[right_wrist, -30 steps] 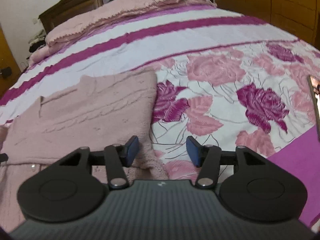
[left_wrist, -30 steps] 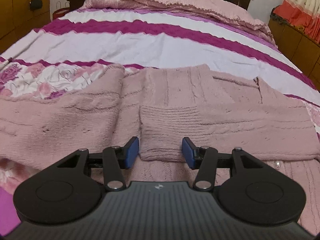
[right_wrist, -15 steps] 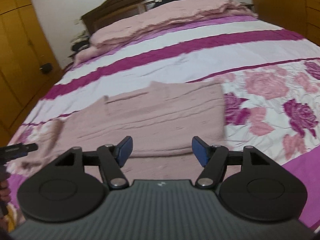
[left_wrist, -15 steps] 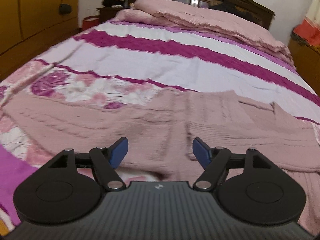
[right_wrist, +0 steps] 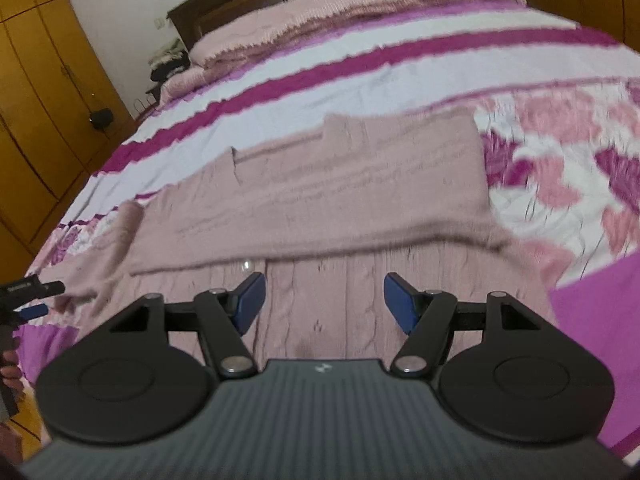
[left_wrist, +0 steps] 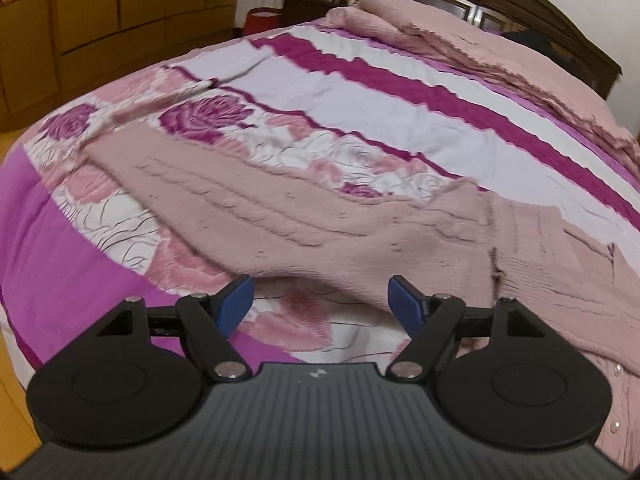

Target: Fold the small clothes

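One dusty-pink cable-knit cardigan (right_wrist: 320, 196) lies flat across the near half of a bed covered by a magenta, white and rose-print bedspread (left_wrist: 400, 120); its right sleeve is folded in across the body, a small clear button (right_wrist: 246, 266) showing just below that fold. The other sleeve (left_wrist: 224, 204) stretches out straight toward the bed's left edge over the floral band (edges smeared by blur). The left gripper (left_wrist: 320, 300) hangs over the sleeve's lower hem, blue pads (left_wrist: 236, 300) spread wide, nothing between them but open bedspread and the hem beyond. The right gripper (right_wrist: 324, 304) hovers above the cardigan's lower body, its jaws likewise wide apart and gripping nothing; knit fabric fills the gap behind them. In the right wrist view the left gripper's tip pokes in at the far left edge beside the sleeve. A folded pink quilt (right_wrist: 340, 12) sits at the dark wooden headboard (left_wrist: 500, 4); yellow-brown wooden wardrobes (right_wrist: 36, 92) line the wall.
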Motion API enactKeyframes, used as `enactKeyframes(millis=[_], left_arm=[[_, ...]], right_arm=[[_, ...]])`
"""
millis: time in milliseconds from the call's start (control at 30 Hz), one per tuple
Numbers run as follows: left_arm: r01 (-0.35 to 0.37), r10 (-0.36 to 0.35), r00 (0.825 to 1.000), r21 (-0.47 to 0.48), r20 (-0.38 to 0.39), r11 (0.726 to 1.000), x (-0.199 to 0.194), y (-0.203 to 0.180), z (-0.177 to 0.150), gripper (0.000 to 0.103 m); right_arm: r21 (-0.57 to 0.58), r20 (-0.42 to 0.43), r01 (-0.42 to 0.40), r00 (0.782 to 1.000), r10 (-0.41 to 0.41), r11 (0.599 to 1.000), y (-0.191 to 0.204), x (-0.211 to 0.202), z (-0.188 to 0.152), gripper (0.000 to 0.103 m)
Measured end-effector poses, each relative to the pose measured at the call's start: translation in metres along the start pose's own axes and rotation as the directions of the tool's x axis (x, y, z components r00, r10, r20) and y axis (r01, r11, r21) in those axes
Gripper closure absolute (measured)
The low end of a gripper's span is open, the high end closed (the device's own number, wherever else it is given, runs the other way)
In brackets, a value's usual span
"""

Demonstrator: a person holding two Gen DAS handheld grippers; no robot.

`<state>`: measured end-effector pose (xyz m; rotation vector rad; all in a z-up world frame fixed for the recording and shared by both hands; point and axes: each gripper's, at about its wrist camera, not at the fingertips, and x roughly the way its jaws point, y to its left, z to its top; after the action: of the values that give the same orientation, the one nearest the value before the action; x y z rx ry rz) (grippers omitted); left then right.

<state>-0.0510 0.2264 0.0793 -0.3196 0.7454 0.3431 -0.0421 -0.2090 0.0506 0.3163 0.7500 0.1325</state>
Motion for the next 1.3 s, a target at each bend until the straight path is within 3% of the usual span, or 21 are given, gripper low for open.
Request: enactKeyframes(millis=[267, 733, 1300], left_arm=[[-0.015, 0.015, 1.0, -0.09, 0.001, 0.996, 0.015, 0.015, 0.002, 0.02], [0.0, -0.001, 1.0, -0.229, -0.004, 0.973, 0.045, 0.035, 0.008, 0.019], [0.028, 0.008, 0.995, -0.358, 0.098, 0.933, 0.068, 0.05, 0.02, 0.018]], right_arm=[[-0.023, -0.011, 0.078, 0.997, -0.079, 0.997, -0.006, 0.015, -0.019, 0.036], [-0.015, -0.001, 0.066, 0.998, -0.066, 0.998, -0.011, 0.021, -0.029, 0.036], [-0.004, 0.004, 0.058, 0.998, -0.057, 0.998, -0.014, 0.022, -0.031, 0.036]])
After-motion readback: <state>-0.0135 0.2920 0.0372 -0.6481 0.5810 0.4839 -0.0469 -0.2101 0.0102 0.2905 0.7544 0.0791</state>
